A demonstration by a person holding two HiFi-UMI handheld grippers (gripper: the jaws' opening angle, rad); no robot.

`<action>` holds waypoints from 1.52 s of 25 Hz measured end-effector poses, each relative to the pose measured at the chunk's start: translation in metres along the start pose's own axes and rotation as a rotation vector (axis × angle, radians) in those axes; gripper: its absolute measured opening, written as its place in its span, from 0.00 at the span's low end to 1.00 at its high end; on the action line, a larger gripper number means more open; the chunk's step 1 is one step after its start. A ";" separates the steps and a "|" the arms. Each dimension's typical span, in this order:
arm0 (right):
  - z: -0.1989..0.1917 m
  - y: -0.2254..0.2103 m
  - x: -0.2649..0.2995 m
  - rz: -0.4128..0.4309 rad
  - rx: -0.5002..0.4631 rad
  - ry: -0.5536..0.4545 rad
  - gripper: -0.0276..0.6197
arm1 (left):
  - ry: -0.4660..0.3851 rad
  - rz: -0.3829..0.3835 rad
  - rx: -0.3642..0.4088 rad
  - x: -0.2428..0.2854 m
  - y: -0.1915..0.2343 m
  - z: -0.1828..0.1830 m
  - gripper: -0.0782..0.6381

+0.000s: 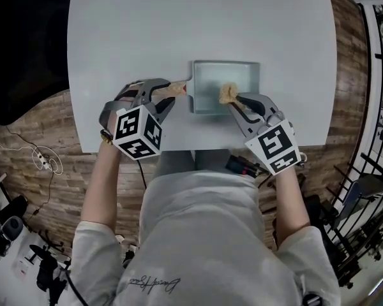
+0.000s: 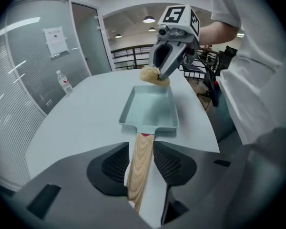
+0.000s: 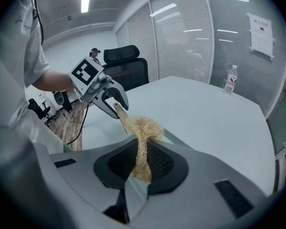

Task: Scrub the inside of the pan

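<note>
A pale blue-green rectangular pan (image 1: 225, 85) lies on the white table (image 1: 198, 24), its wooden handle (image 1: 177, 89) pointing left. My left gripper (image 1: 171, 94) is open, its pads flanking the handle (image 2: 140, 161) without pressing on it. My right gripper (image 1: 235, 102) is shut on a tan fibre scrubber (image 1: 228, 93), which sits over the pan's near right edge. In the left gripper view the pan (image 2: 150, 109) lies just ahead, with the scrubber (image 2: 151, 74) at its far rim. In the right gripper view the scrubber (image 3: 142, 128) sticks out of the jaws and hides most of the pan.
A water bottle (image 2: 63, 82) stands far off on the table near the glass wall. A black office chair (image 3: 126, 66) stands beyond the table. The table's near edge runs just behind both grippers. Cables lie on the wooden floor (image 1: 41, 161) to the left.
</note>
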State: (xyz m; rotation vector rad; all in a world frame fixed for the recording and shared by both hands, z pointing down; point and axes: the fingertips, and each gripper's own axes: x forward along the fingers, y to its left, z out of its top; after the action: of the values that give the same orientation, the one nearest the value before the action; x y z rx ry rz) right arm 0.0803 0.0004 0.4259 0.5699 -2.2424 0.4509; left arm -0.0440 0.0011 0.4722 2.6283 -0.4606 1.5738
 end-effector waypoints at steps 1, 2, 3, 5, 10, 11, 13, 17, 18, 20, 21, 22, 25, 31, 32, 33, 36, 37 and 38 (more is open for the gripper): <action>-0.001 0.000 0.001 0.001 -0.002 0.006 0.15 | 0.014 -0.019 0.017 0.004 -0.001 -0.003 0.35; -0.002 0.000 0.002 0.002 -0.004 0.011 0.15 | 0.026 -0.038 0.030 0.007 -0.001 -0.005 0.36; -0.003 0.000 0.003 0.003 -0.006 0.016 0.15 | 0.038 -0.059 0.040 0.010 -0.002 -0.008 0.36; -0.004 0.000 0.004 0.006 -0.010 0.023 0.15 | 0.067 -0.103 0.059 0.015 -0.006 -0.013 0.37; -0.009 0.001 0.011 0.016 -0.081 0.074 0.15 | 0.115 -0.141 0.095 0.025 -0.010 -0.022 0.37; -0.010 0.001 0.014 0.017 -0.103 0.087 0.15 | 0.121 -0.141 0.097 0.026 -0.010 -0.023 0.36; -0.010 0.000 0.021 0.016 -0.139 0.109 0.15 | 0.128 -0.142 0.094 0.026 -0.010 -0.024 0.33; -0.011 -0.012 0.039 -0.003 -0.235 0.172 0.15 | 0.129 -0.157 0.091 0.027 -0.009 -0.021 0.33; -0.011 -0.016 0.044 -0.011 -0.271 0.193 0.15 | 0.130 -0.158 0.095 0.027 -0.008 -0.020 0.33; -0.012 -0.022 0.057 -0.019 -0.334 0.234 0.15 | 0.136 -0.163 0.103 0.027 -0.009 -0.018 0.33; -0.013 -0.023 0.065 -0.016 -0.358 0.252 0.15 | 0.139 -0.166 0.105 0.028 -0.010 -0.017 0.33; -0.015 -0.024 0.073 -0.010 -0.381 0.269 0.15 | 0.142 -0.170 0.105 0.028 -0.011 -0.017 0.33; -0.015 -0.025 0.093 -0.005 -0.459 0.314 0.15 | 0.143 -0.172 0.107 0.027 -0.012 -0.018 0.33; -0.019 -0.026 0.115 0.026 -0.594 0.430 0.15 | 0.139 -0.167 0.122 0.027 -0.011 -0.016 0.32; -0.020 -0.026 0.115 0.037 -0.591 0.445 0.15 | 0.139 -0.166 0.124 0.027 -0.011 -0.015 0.32; -0.021 -0.026 0.116 0.047 -0.586 0.459 0.15 | 0.139 -0.166 0.125 0.028 -0.011 -0.014 0.32; -0.023 -0.026 0.116 0.070 -0.593 0.517 0.15 | 0.137 -0.163 0.124 0.027 -0.011 -0.013 0.32; -0.023 -0.025 0.117 0.074 -0.606 0.538 0.15 | 0.138 -0.163 0.124 0.027 -0.011 -0.013 0.32; -0.024 -0.025 0.117 0.074 -0.626 0.560 0.15 | 0.139 -0.162 0.123 0.026 -0.012 -0.013 0.32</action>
State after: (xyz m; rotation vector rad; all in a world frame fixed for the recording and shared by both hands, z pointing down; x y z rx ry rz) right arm 0.0361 -0.0391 0.5323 0.0182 -1.7268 -0.0709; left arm -0.0401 0.0087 0.5027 2.5417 -0.1438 1.7676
